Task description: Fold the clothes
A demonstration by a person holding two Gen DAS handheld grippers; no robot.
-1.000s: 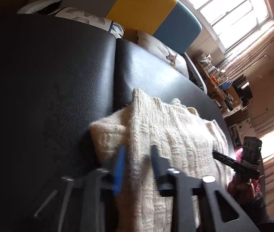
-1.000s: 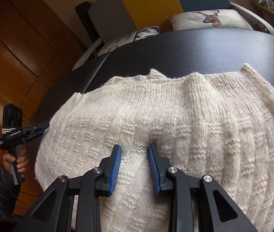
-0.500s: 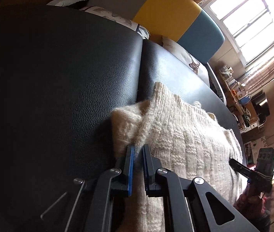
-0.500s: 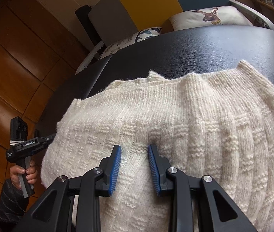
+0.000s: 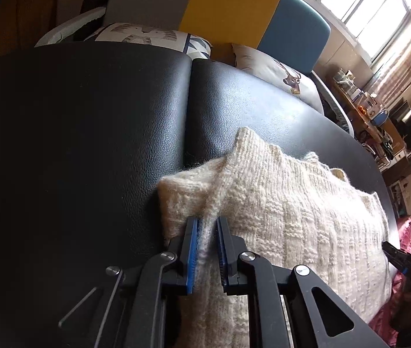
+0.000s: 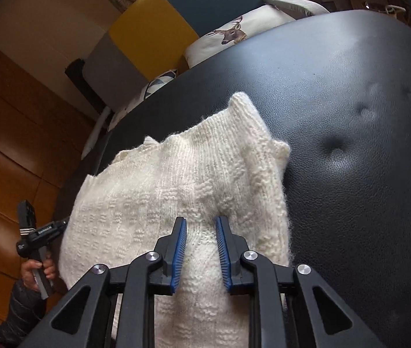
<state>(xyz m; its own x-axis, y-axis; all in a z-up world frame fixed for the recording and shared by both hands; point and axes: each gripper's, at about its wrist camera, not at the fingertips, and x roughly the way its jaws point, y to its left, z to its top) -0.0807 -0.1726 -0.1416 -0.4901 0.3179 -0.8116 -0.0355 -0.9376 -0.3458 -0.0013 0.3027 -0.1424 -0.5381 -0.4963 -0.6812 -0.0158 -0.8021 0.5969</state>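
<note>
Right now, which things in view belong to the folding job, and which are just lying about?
Part of the job:
cream knit sweater
left gripper, jaws closed on a sweater fold
right gripper, jaws pinching the knit
black leather surface under the sweater

Just lying about:
deer cushion
patterned cushion
cluttered shelf

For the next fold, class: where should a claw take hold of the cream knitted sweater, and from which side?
Grip the raised ribbed ridge of the sweater, coming in low along the black leather cushion; the standing pleat gives both fingers purchase.
</note>
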